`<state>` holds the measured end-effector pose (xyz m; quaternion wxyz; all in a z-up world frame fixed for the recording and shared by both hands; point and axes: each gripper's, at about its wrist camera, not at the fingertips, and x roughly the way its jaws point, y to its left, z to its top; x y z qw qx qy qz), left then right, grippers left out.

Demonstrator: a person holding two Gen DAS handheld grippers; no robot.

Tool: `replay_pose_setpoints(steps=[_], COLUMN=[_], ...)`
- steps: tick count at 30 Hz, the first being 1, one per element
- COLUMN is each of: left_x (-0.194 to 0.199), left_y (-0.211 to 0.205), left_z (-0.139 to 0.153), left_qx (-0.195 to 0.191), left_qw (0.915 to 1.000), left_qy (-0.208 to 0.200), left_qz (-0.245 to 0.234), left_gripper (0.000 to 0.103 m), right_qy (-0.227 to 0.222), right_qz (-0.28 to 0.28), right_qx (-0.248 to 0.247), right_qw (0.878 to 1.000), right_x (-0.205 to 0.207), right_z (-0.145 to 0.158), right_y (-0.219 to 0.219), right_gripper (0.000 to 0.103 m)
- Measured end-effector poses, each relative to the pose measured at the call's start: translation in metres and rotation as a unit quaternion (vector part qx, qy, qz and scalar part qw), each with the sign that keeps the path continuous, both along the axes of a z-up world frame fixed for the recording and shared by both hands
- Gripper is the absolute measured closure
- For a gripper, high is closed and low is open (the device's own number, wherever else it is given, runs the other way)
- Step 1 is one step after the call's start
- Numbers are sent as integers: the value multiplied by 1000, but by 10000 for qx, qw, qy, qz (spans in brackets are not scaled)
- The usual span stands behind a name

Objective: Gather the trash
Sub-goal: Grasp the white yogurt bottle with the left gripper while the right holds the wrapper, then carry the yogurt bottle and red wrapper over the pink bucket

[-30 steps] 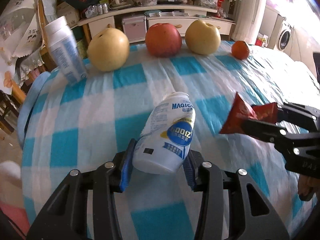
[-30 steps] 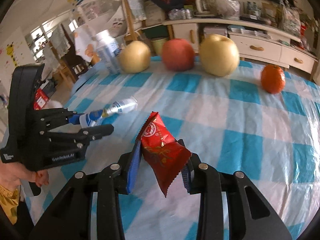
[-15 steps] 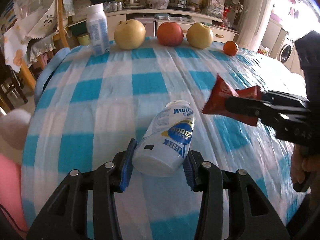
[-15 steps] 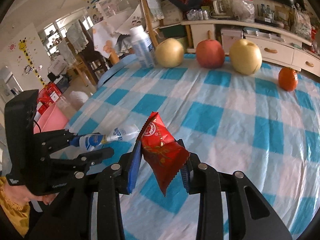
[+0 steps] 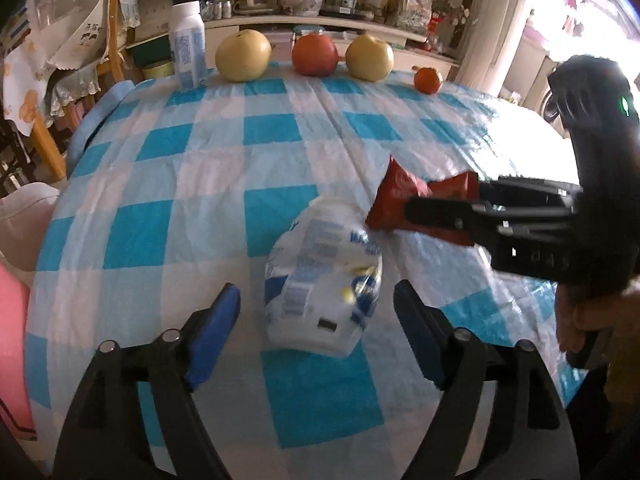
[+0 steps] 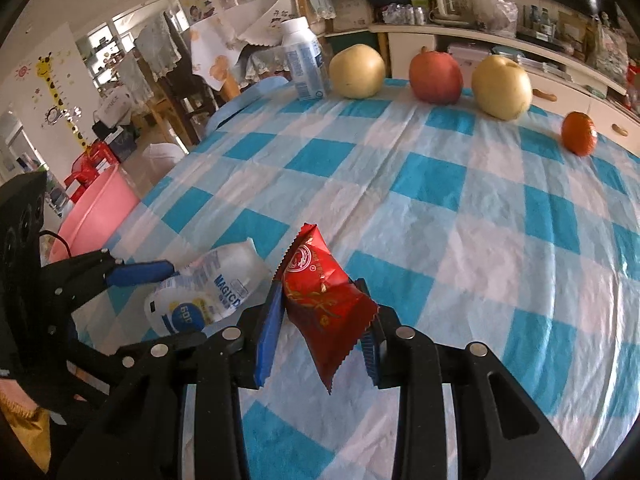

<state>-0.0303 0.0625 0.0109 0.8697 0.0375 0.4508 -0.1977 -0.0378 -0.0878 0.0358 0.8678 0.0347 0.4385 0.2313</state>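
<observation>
A crushed white plastic bottle [image 5: 324, 280] with a blue label hangs blurred between the blue pads of my left gripper [image 5: 316, 294]. The jaws are opening and neither pad touches the bottle. In the right wrist view the same bottle [image 6: 212, 288] lies loose beside the left gripper's fingers [image 6: 140, 272], over the checked tablecloth [image 6: 440, 208]. My right gripper [image 6: 320, 304] is shut on a red snack packet [image 6: 316, 264], which stands up between its pads. The left wrist view shows that packet [image 5: 396, 196] to the right, just beyond the bottle.
Along the table's far edge stand an upright white bottle [image 5: 187, 46], two yellow pears [image 5: 242, 54], a red apple [image 5: 314, 54] and a small orange [image 5: 428, 80]. A pink basin [image 6: 100, 212] sits on the floor left of the table. Chairs and a cluttered sideboard lie beyond.
The left jaws have spread off the bottle, which has come loose and tipped. Both grippers have drawn back toward the table's near edge. The right one still grips the packet.
</observation>
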Motion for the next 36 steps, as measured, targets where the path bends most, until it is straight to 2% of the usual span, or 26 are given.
replay_pose_setpoints(steps=[3, 8, 12, 15, 22, 36], left_x=[2, 7, 11, 13, 9, -10], left_y=[-9, -19, -16, -10, 0, 57], left_z=[-2, -10, -9, -8, -1, 46], left_qx=[-48, 184, 156, -11, 37, 255], left_qw=[9998, 9996, 9997, 9999, 9997, 9924], left_qy=[-60, -124, -158, -97, -173, -914], left_qz=[-175, -195, -28, 46, 167, 788], left_gripper=[21, 21, 40, 40, 40, 40], right_qy=[28, 69, 77, 88, 27, -119], right_qz=[-165, -378, -522, -614, -656, -552], right_qx=[11, 45, 43, 35, -30, 226], right_qw=[9999, 9993, 9986, 9981, 9978, 9981], right_x=[-6, -18, -25, -32, -47, -65], right_z=[-1, -1, 0, 0, 4, 27], right_y=[-8, -15, -18, -17, -1, 34], right_gripper=[67, 67, 67, 67, 67, 67])
